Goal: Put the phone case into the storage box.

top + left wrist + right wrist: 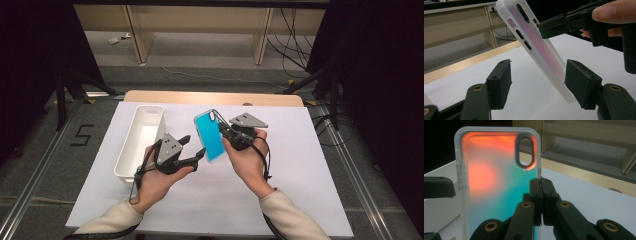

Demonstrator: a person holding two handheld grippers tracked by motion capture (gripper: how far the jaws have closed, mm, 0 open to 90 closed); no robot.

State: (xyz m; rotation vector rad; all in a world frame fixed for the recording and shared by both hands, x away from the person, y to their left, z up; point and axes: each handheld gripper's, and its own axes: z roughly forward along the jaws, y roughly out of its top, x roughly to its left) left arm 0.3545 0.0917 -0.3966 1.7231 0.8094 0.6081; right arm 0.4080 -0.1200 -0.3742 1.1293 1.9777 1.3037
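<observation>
Both forearms are stretched forward from the near edge, sleeves at the wrists. The left gripper is held low in the left hand, its jaws parted and pointed toward the right one. The right gripper is raised in the right hand, its jaws pressed together, fingers wrapped around the body.

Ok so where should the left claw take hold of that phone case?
At the phone case's free lower end, away from the right claw clamped on its edge near the camera cutout. Come from below, one pad on each flat face: it hangs tilted, already between the left claw's open jaws.
</observation>
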